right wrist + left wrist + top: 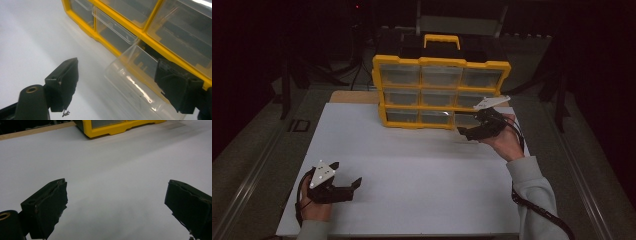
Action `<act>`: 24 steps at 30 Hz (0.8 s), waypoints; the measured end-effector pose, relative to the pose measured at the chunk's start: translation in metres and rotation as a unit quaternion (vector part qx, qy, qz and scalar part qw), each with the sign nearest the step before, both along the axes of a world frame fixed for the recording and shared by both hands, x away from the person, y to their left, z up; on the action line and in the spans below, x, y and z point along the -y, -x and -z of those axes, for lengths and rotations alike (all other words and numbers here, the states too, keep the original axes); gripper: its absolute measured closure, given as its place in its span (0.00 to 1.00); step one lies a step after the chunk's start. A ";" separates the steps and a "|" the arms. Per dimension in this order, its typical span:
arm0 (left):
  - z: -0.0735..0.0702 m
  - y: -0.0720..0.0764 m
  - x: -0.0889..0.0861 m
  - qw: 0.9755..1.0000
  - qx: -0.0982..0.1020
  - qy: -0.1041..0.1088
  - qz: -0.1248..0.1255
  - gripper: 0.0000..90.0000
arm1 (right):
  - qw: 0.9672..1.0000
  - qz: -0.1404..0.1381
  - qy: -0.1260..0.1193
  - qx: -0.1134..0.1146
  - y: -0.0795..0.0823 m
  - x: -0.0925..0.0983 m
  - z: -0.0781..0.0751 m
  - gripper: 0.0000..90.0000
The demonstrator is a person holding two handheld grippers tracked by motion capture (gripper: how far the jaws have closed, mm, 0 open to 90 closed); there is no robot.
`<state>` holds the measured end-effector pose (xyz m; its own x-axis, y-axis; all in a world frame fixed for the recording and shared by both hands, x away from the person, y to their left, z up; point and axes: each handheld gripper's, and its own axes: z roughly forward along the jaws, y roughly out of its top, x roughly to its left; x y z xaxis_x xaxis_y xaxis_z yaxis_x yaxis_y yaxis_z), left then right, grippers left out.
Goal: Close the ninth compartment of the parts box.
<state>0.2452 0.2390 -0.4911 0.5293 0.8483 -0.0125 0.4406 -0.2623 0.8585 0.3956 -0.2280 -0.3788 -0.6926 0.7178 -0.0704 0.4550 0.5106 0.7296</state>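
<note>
A yellow organizer (442,62) with clear drawers stands upright at the back of the white table (412,170). Its bottom right clear drawer (464,120) is pulled partly out. My right gripper (468,132) is held at that drawer, open. In the right gripper view the drawer (135,82) juts from the yellow frame (152,15) between the wide-apart jaws of the right gripper (120,85); the left jaw stands apart from it. My left gripper (347,174) rests low at the table's near left, open and with nothing in it. In its own view the left gripper (116,192) frames bare table.
A black case with a yellow handle (441,40) sits behind the organizer. The organizer's base (107,128) shows far ahead of the left gripper. A strip of wooden tabletop (354,96) lies beyond the white board's far left edge.
</note>
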 end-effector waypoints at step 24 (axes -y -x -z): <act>0.000 0.000 0.000 1.000 0.000 0.001 0.000 0.05 | 0.995 0.045 -0.055 0.064 0.044 0.016 0.028 0.64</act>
